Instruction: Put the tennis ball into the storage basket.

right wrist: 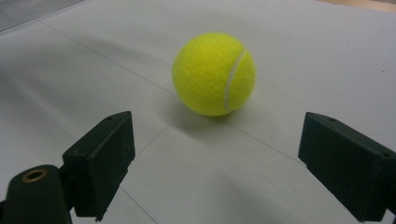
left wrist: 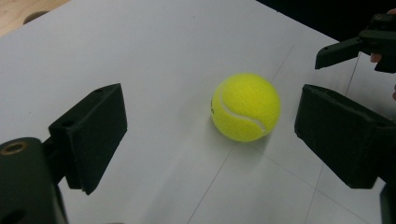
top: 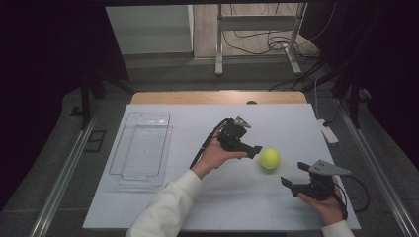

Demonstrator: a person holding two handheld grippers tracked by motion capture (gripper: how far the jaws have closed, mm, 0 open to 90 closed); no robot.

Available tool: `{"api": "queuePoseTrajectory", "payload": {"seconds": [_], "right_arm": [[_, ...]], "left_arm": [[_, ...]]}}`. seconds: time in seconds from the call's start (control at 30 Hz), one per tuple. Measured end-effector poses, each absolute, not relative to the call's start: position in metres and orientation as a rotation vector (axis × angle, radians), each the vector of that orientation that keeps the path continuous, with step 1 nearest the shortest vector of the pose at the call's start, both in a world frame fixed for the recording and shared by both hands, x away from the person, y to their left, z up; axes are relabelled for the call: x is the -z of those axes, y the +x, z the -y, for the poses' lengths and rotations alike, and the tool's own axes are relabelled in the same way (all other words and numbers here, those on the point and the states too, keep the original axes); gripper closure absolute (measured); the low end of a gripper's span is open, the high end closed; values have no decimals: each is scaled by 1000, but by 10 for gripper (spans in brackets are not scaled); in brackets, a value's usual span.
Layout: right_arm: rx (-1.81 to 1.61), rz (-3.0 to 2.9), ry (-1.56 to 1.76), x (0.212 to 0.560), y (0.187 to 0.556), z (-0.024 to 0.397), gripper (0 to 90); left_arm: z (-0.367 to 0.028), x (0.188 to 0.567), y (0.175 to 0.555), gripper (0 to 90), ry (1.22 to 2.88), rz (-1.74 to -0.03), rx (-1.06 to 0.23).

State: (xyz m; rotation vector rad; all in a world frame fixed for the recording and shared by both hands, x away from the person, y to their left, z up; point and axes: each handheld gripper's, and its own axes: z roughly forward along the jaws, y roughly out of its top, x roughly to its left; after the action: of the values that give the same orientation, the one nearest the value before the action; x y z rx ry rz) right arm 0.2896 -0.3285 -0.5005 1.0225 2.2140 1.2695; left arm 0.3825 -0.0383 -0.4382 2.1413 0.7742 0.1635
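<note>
1. We see a yellow tennis ball [top: 270, 159] resting on the white table sheet [top: 163, 207], right of the middle, between our two grippers and touched by neither.
2. Our left gripper [top: 255, 150] comes at the ball from its left side. One jaw tip sits just beside the ball in the high view, with a narrow gap remaining.
3. In the left gripper view, its jaws stand wide apart and nothing is between the pads. The tennis ball [left wrist: 246, 107] lies ahead of them, nearer the right-hand jaw than the other.
4. Our right gripper [top: 295, 177] hovers near the front right of the sheet, low and pointing toward the ball from the lower right, with clear space between them.
5. In the right gripper view, those jaws are also spread wide and empty. The tennis ball [right wrist: 214, 73] sits beyond them, roughly centred between the two, its white seam curving down the right side.
6. In the left gripper view, the right gripper [left wrist: 348, 51] appears at the upper right, past the ball.
7. A clear plastic tray [top: 142, 148] lies on the left part of the sheet, well apart from the ball and both grippers, with nothing in it that we can make out.
</note>
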Motion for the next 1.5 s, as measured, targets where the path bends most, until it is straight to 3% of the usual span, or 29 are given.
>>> {"api": "queuePoseTrajectory", "payload": {"seconds": [0.8, 1.5], "right_arm": [[-1269, -2219, 1018, 501, 290, 328, 114], [-1268, -2223, 1019, 502, 290, 328, 114]], "left_arm": [[50, 446, 391, 110, 2150, -797, -151], [60, 457, 401, 111, 2128, -812, -60]]}}
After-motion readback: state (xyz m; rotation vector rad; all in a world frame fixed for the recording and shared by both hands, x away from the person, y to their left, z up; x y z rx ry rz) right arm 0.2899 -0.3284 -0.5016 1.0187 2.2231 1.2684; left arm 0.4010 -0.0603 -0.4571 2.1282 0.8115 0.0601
